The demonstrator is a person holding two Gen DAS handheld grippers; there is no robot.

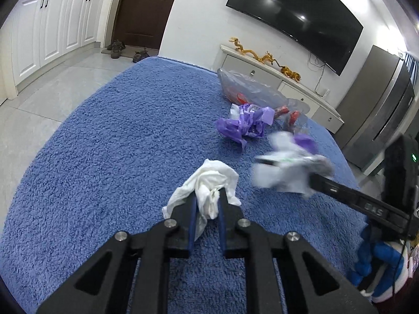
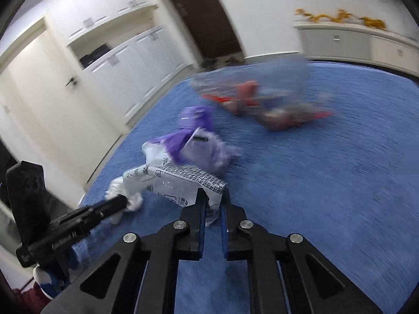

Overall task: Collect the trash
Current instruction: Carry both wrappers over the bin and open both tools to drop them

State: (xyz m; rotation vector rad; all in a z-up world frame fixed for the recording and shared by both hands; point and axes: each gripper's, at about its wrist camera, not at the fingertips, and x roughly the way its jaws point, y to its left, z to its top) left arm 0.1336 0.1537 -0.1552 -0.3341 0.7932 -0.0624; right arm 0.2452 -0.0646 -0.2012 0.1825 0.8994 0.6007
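My left gripper (image 1: 208,192) is shut on a crumpled white tissue (image 1: 209,180) just above the blue carpet (image 1: 117,144). My right gripper (image 2: 213,192) is shut on the corner of a white printed plastic wrapper (image 2: 178,180), which shows blurred in the left wrist view (image 1: 285,170). In the right wrist view the left gripper (image 2: 120,201) comes in from the left with the tissue (image 2: 117,185) in it. Behind the wrapper lies a crumpled purple bag (image 1: 246,124) (image 2: 193,120). A clear plastic bag with red pieces (image 1: 248,89) (image 2: 251,89) lies further back.
The shaggy carpet ends at a tiled floor (image 1: 39,104) on the left. A white low cabinet (image 1: 288,83) with golden dragon figures stands under a wall television (image 1: 293,18). White cupboards (image 1: 52,26), a dark door (image 1: 146,7) and shoes (image 1: 115,48) are at the back.
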